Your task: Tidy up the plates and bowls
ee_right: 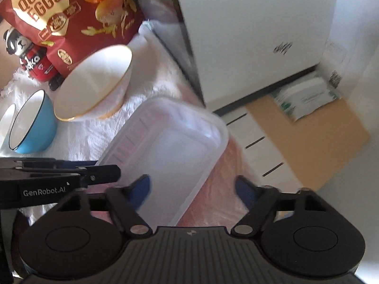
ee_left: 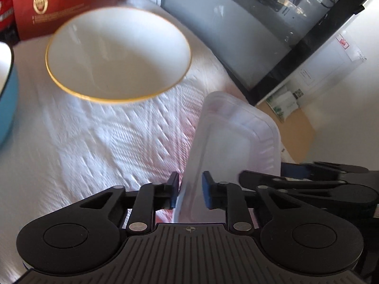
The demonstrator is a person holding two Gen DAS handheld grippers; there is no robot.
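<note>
White woven cloth (ee_left: 99,142) covers the table, and on it the task's things are spread. Largest among them, a translucent plastic tray (ee_right: 170,146) is held near the table's edge, its near rim passing between the pads of the left gripper (ee_left: 189,193); the jaws are drawn narrow about that rim, though a sliver of gap shows on each side, so a firm clamp is judged likely, not certain. The right gripper (ee_right: 193,189) is spread wide with nothing between its fingers, hovering over the tray's near corner. Beyond the tray a gold-rimmed white bowl (ee_left: 118,52) rests on the cloth, and to its left a blue bowl (ee_right: 33,123) is seen, with a further bowl only partly visible beside it. A red quail-egg bag (ee_right: 66,11) stands behind.

For the step in hand, the tray should be kept level and its thin wall gripped gently, since such plastic is judged likely to flex and slip. The free gripper could be used to steady the far side before the tray is set down.
</note>
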